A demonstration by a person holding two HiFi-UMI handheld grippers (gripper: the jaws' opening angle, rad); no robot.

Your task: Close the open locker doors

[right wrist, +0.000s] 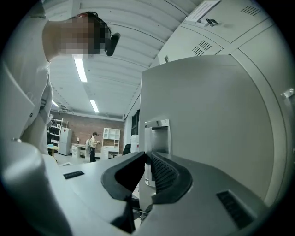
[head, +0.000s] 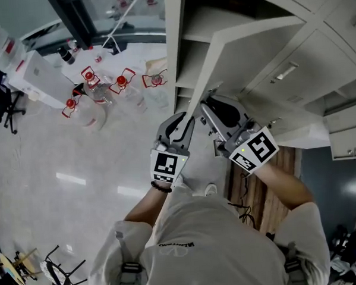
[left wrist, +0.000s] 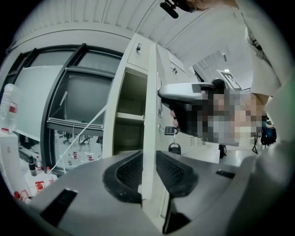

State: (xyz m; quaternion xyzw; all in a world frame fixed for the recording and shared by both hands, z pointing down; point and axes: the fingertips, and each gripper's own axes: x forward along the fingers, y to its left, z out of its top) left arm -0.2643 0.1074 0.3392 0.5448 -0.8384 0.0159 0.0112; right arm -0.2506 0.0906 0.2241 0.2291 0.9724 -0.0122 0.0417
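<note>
- Head view: steeply down from above onto left gripper (head: 180,124), right gripper (head: 219,110) and locker door (head: 251,54).
- Both gripper views: level, along their jaws, close against that same door's edge.

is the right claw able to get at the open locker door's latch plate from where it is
Probably yes: the right claw points straight at the locker door, the metal latch plate just beyond its tips, nothing visible between.
</note>
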